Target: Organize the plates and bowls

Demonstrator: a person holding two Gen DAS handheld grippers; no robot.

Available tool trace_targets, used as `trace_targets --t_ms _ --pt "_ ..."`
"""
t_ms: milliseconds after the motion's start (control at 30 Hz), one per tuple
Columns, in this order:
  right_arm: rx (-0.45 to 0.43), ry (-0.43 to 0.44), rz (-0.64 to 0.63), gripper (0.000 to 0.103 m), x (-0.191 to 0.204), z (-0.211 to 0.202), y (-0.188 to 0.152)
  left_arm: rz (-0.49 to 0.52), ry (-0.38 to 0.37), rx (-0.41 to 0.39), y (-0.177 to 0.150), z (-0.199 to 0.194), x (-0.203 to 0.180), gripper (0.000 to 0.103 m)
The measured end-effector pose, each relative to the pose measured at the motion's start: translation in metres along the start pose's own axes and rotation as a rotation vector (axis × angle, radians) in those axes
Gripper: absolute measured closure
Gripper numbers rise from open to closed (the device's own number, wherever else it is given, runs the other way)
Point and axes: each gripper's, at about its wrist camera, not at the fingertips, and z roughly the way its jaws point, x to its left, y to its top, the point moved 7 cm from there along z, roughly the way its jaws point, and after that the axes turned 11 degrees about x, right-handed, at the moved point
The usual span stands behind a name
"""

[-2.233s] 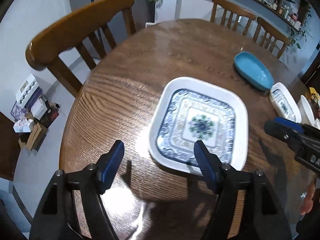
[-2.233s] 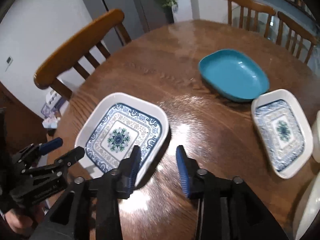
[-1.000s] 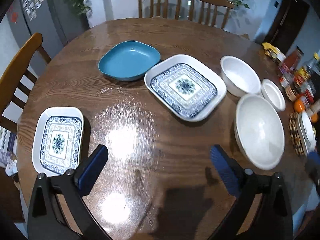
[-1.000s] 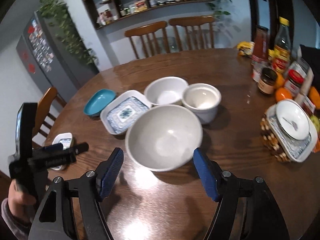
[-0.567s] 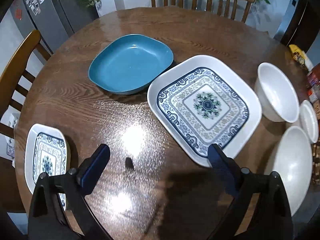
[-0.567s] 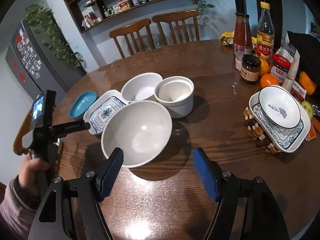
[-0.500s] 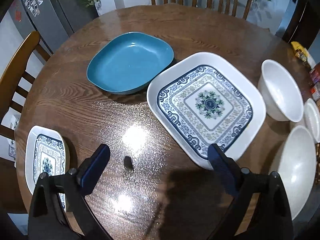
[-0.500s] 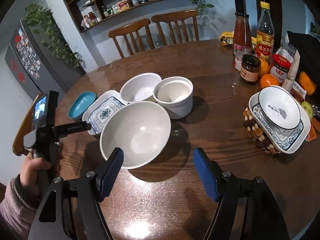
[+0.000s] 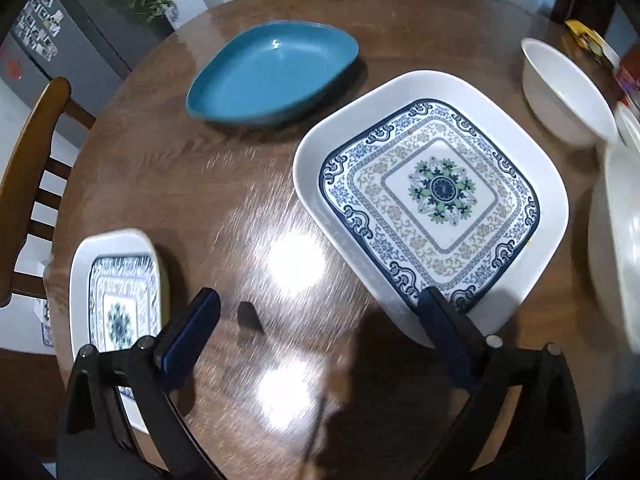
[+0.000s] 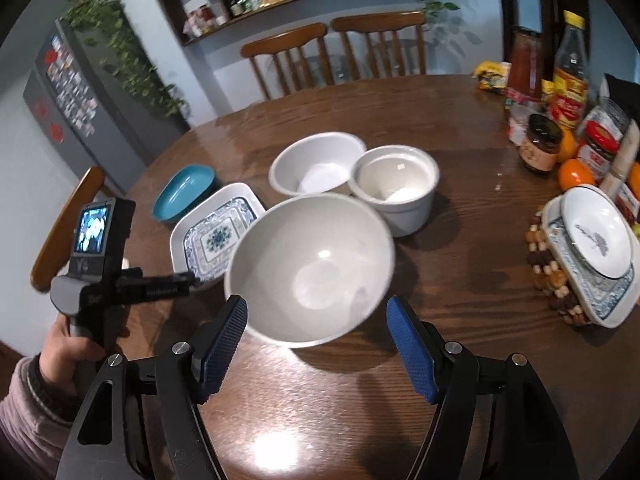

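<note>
My left gripper [image 9: 316, 320] is open and hangs low over the brown table, its right finger above the near corner of the large patterned square plate [image 9: 432, 196]. A blue dish [image 9: 272, 72] lies behind that plate and a small patterned plate [image 9: 116, 300] sits at the left edge. My right gripper [image 10: 316, 308] is open, and the big white bowl [image 10: 308, 268] stands just ahead between its spread fingers, with gaps on both sides. In the right wrist view the left gripper [image 10: 188, 278], held by a hand [image 10: 68, 340], reaches the patterned plate [image 10: 218, 236].
Behind the big bowl stand a white bowl [image 10: 316, 168] and a round white pot [image 10: 394, 184]. A small bowl [image 10: 596, 236] rests on a patterned dish on a beaded trivet at the right. Bottles, jars and oranges crowd the far right. Wooden chairs ring the table [image 10: 320, 400].
My left gripper has sunk and come closer to the large patterned plate, which now fills more of its view. The right gripper has edged nearer the big white bowl, jaws unchanged.
</note>
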Motion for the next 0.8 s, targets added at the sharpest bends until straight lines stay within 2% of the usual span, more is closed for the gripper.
trace_targets --t_ms 167,400,567,800 --pt "0.040 0.069 -0.073 0.030 0.031 0.010 -0.004 0.038 -0.003 0.035 -0.036 -0.002 0.017 0.004" --pt "0.139 0.156 -0.156 0.030 0.076 0.037 -0.022 0.088 -0.071 0.074 -0.082 -0.003 0.026 0.007" --pt "0.219 0.137 -0.204 0.030 0.097 0.065 -0.029 0.056 -0.134 0.077 -0.091 -0.006 0.033 0.017" --pt "0.252 0.066 -0.268 0.030 0.118 0.101 -0.014 -0.064 -0.192 0.049 -0.090 -0.004 0.060 0.026"
